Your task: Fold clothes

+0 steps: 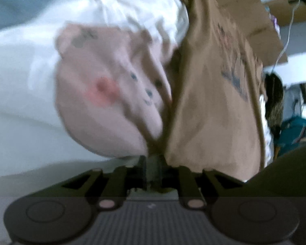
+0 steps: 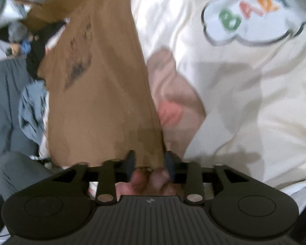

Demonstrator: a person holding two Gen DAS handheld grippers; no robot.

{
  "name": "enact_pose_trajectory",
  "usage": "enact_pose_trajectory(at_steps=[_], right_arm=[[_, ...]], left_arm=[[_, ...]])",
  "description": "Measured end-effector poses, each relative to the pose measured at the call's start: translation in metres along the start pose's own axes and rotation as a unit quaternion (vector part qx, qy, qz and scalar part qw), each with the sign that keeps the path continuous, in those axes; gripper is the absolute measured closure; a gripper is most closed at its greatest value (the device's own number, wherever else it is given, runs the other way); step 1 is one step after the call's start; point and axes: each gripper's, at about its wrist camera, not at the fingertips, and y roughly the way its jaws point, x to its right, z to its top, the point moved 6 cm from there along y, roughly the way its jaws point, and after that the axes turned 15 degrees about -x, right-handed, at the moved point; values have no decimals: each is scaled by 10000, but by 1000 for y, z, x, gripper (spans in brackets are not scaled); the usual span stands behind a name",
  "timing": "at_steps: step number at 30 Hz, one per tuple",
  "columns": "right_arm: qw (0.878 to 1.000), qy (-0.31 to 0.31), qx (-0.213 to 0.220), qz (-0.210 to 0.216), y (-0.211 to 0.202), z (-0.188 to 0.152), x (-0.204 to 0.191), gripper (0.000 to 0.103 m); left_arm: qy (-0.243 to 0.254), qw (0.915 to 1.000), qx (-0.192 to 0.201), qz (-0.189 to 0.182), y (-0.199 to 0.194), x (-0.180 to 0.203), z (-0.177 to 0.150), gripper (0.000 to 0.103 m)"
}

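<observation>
A tan garment (image 1: 210, 94) with a dark print rises from my left gripper (image 1: 154, 163), whose jaws are shut on its lower edge. A pink garment (image 1: 104, 102) with small bear faces and a red patch bulges just left of the grip. In the right wrist view the same tan garment (image 2: 104, 94) runs down between the jaws of my right gripper (image 2: 150, 160). Those jaws stand apart, with the cloth's edge in the gap. The pink garment (image 2: 177, 104) lies right of it. Something pinkish shows under the jaws; I cannot tell what it is.
A cream blanket (image 2: 244, 102) with a "BABY" cloud patch (image 2: 255, 14) lies under the clothes. Cardboard (image 1: 255, 16) stands behind. Blue and grey cloth (image 2: 30, 110) is piled at the left, and teal fabric (image 1: 295, 130) sits at the far right.
</observation>
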Motion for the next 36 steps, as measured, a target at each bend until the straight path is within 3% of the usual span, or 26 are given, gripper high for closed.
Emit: enact_pose_trajectory(at_steps=[6, 8, 11, 16, 20, 23, 27, 32, 36], right_arm=[[9986, 21, 444, -291, -43, 19, -12, 64], [9978, -3, 566, -358, -61, 26, -17, 55], [9966, -87, 707, -425, -82, 35, -30, 53], [9921, -78, 1053, -681, -121, 50, -48, 52], [9883, -8, 1361, -691, -142, 72, -63, 42], [9874, -9, 1375, -782, -145, 95, -76, 41], [9833, -276, 1176, -1365, -135, 125, -99, 41], [9730, -202, 1676, -1575, -138, 164, -128, 41], [9727, -206, 1731, -1529, -128, 192, -142, 37]], left_arm=[[109, 9980, 541, 320, -73, 0, 26, 89], [192, 9960, 777, 406, -100, 4, 38, 86], [316, 9923, 1083, 506, -116, 29, 65, 79], [510, 9857, 1429, 737, -137, 69, 99, 78], [603, 9722, 1771, 1410, -141, 107, 129, 78], [514, 9695, 1836, 1538, -136, 126, 153, 78], [512, 9681, 1817, 1646, -120, 142, 182, 74], [330, 9661, 1854, 1765, -106, 143, 208, 72], [300, 9645, 1824, 1886, -92, 141, 229, 67]])
